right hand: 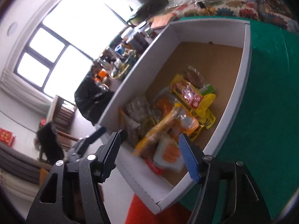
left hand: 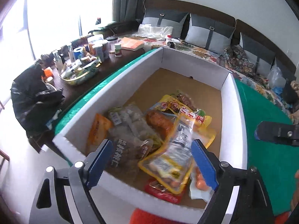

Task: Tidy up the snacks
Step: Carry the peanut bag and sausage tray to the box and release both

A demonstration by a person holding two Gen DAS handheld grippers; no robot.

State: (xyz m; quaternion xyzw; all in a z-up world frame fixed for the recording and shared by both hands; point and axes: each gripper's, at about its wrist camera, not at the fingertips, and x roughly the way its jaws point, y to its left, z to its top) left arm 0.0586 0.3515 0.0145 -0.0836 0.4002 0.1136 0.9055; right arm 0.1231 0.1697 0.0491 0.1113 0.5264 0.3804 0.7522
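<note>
— How far along would you say the tidying is?

— Well along, I'd judge. The big white box (left hand: 231,100) sits on the green cloth (left hand: 261,130), and the snacks are already in it, heaped at the near end of its brown floor. The far half of the box is bare.

— What's in the heap?

— The largest thing is a clear packet of pale lumps with a dark label (left hand: 129,130), on the left. Right of it, a long yellow-edged packet (left hand: 173,158) lies slanted on top, looking as if it has only just landed. Behind that is a yellow and red packet (left hand: 188,113), and at the near wall a red packet (left hand: 160,190) and a small one with orange pieces (right hand: 168,155).

— And the tongs?

— Both released. The left tongs (left hand: 151,162) gape over the near end of the box with nothing pressed between the blue pads (left hand: 203,164); the packets lie below them, not gripped. The right tongs (right hand: 149,158) are just as wide and just as empty, hovering over the same near corner.

— Anything left to do?

— I see no loose snack on the green cloth. The cluttered table (left hand: 78,87) on the far left holds jars and a tray, but whether those belong to the job I can't tell. The heap itself is jumbled, so straightening may remain.
</note>
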